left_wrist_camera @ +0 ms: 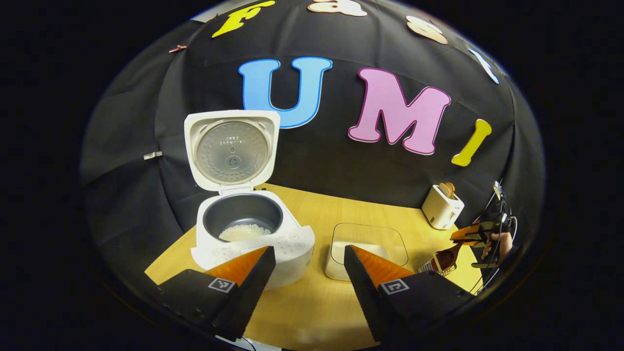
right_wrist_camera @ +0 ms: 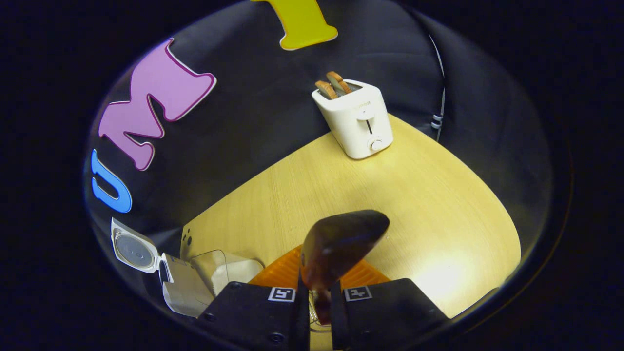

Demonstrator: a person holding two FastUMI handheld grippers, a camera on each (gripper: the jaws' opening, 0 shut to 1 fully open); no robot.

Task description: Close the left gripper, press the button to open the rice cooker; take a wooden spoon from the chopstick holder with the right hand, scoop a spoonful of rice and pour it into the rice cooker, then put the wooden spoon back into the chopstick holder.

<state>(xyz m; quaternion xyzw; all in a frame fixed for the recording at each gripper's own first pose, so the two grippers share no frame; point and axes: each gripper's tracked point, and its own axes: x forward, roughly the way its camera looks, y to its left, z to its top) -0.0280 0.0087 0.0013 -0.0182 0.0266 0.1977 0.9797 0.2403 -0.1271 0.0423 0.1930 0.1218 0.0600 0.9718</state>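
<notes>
The white rice cooker (left_wrist_camera: 253, 243) stands open with its lid (left_wrist_camera: 231, 151) upright, and some rice lies in the dark pot (left_wrist_camera: 242, 222). My left gripper (left_wrist_camera: 307, 253) hovers open in front of it, holding nothing. A clear container of rice (left_wrist_camera: 368, 248) sits to the cooker's right. At the far right, my right gripper (left_wrist_camera: 475, 238) holds the wooden spoon (left_wrist_camera: 446, 257) by the handle, its bowl at the wire chopstick holder (left_wrist_camera: 431, 266). In the right gripper view, the gripper (right_wrist_camera: 319, 297) is shut on the spoon (right_wrist_camera: 341, 243), whose dark bowl points forward.
A white toaster (left_wrist_camera: 442, 207) (right_wrist_camera: 358, 119) with two slices in it stands at the back right of the wooden table (right_wrist_camera: 429, 204). The black cloth wall runs right behind the cooker and toaster. The cooker (right_wrist_camera: 178, 287) and container (right_wrist_camera: 222, 270) lie to the spoon's left.
</notes>
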